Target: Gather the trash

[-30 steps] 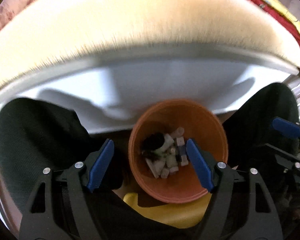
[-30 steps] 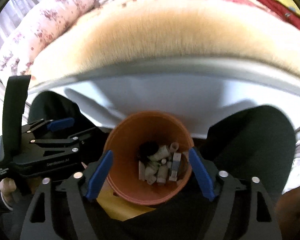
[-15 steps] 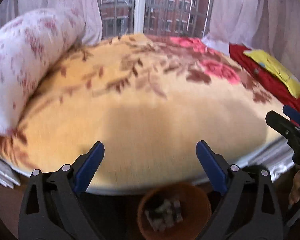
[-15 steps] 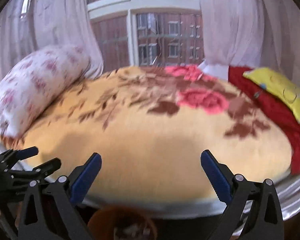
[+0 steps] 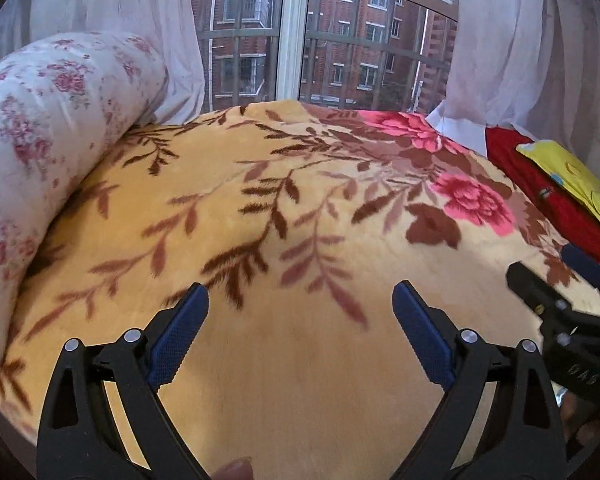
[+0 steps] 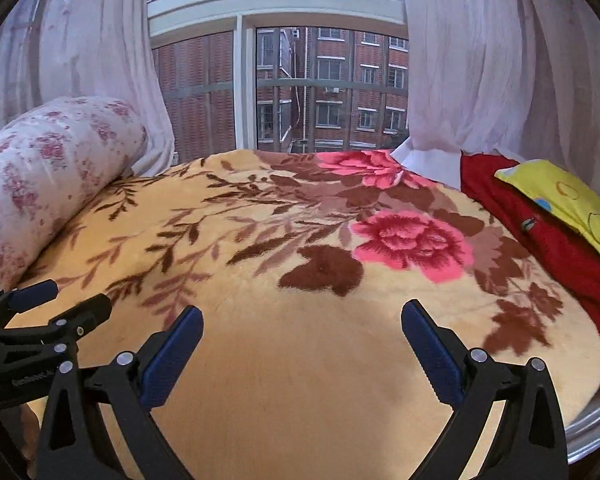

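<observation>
My left gripper (image 5: pixel 300 320) is open and empty, raised above the near edge of a bed with a yellow floral blanket (image 5: pixel 284 208). My right gripper (image 6: pixel 300 340) is also open and empty over the same blanket (image 6: pixel 300 248). Each gripper shows in the other's view: the right one at the right edge of the left wrist view (image 5: pixel 560 312), the left one at the left edge of the right wrist view (image 6: pixel 40 320). No trash and no bin is in view now.
A rolled white floral quilt (image 5: pixel 40 128) lies along the bed's left side. A red cloth (image 6: pixel 540 224) and a yellow pillow (image 6: pixel 568 200) lie at the right. Sheer curtains (image 6: pixel 480 80) and a window (image 6: pixel 308 88) stand behind the bed.
Both grippers have tilted and risen from looking down into an orange bin of trash between dark-clad knees to looking across the bed. The bin has dropped out of view.
</observation>
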`<state>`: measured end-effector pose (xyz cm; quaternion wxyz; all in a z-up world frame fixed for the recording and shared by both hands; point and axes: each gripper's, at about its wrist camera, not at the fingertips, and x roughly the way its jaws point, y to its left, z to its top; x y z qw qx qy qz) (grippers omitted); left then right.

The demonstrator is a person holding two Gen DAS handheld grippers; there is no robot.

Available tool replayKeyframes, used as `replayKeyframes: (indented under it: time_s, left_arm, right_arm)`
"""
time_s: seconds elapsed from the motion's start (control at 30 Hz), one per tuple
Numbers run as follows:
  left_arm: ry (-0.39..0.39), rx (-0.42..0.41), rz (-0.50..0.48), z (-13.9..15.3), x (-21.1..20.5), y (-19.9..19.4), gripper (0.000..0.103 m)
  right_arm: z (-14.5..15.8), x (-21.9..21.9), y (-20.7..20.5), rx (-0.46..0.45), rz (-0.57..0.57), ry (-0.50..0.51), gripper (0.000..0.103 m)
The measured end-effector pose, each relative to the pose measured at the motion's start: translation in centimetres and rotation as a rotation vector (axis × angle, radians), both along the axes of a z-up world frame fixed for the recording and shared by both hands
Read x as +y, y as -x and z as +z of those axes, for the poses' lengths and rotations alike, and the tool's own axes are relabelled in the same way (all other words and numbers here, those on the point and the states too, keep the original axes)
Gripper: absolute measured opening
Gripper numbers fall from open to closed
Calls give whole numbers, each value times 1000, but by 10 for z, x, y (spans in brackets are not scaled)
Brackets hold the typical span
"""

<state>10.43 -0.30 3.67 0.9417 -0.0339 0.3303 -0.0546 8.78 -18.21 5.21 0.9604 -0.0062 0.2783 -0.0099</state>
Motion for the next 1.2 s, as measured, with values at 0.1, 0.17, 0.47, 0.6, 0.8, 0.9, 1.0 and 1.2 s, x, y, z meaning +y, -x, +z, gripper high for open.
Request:
replayKeyframes:
  time_s: [0.1,0.17,0.47,0.6,0.8,0.9,1.0,1.2]
  left_arm:
    - [1,10,7,-3,2,-15,91]
    - [-1,14,9,-5,3,-24,91]
    - [63,55,20,-26,16,-51,91]
    - [57,66,27,-32,15,-54,91]
    - [9,65,18,-38,7,-54,91]
    - [-19,62,9,-39,1,-53,91]
    - [-44,58,4,-40,-3,-53,91]
    - [-34,61,13,-40,-2,-53,91]
  right_arm:
    - [-10,4,-18,17,-5,1,98]
    - [-17,6,-27,20,-13,5,98]
    - [-41,1,-49,54,-44,-11,98]
    - [-47,-1,-51,66,-50,-23,98]
    - [-52,-5,-52,75,-63,-48,98]
    - [-54,-6,-52,78,-70,-54,98]
    - [-55,-6,-52,79,-77,-52,98]
    - [-57,-7,-53,84,-81,-60,98]
